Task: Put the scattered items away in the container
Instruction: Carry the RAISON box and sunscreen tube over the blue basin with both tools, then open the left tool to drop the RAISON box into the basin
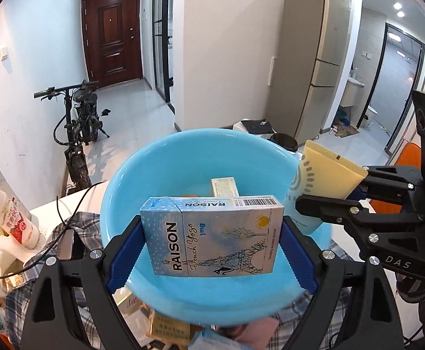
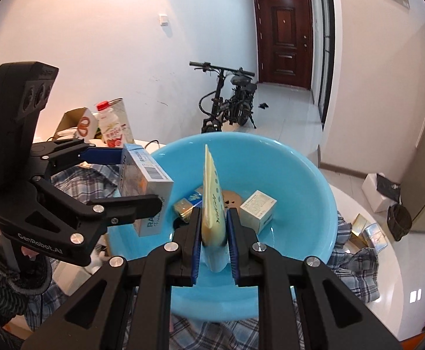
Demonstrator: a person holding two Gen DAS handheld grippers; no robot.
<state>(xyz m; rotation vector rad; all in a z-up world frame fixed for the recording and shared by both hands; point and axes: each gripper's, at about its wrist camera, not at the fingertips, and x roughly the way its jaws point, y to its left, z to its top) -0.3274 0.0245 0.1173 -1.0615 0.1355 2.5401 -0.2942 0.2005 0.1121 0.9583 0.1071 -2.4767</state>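
My left gripper [image 1: 211, 243] is shut on a light blue Raison box [image 1: 212, 236] and holds it over the near side of a big blue basin [image 1: 130, 180]. My right gripper [image 2: 213, 234] is shut on a yellow tube [image 2: 212, 201], held upright over the basin [image 2: 300, 175]. In the left wrist view the tube [image 1: 326, 172] and right gripper [image 1: 329, 201] hang at the basin's right rim. In the right wrist view the box [image 2: 145, 186] and left gripper [image 2: 130, 180] are at the basin's left rim. A white carton [image 2: 257, 208] and a gold packet [image 2: 187, 204] lie inside the basin.
The basin sits on a plaid cloth [image 2: 355, 265] over a white table. A red-capped drink bottle [image 1: 8, 213] and cluttered boxes stand at the left. Gold boxes [image 2: 368, 233] lie right of the basin, more [image 1: 168, 329] below it. A bicycle [image 1: 78, 125] leans on the wall.
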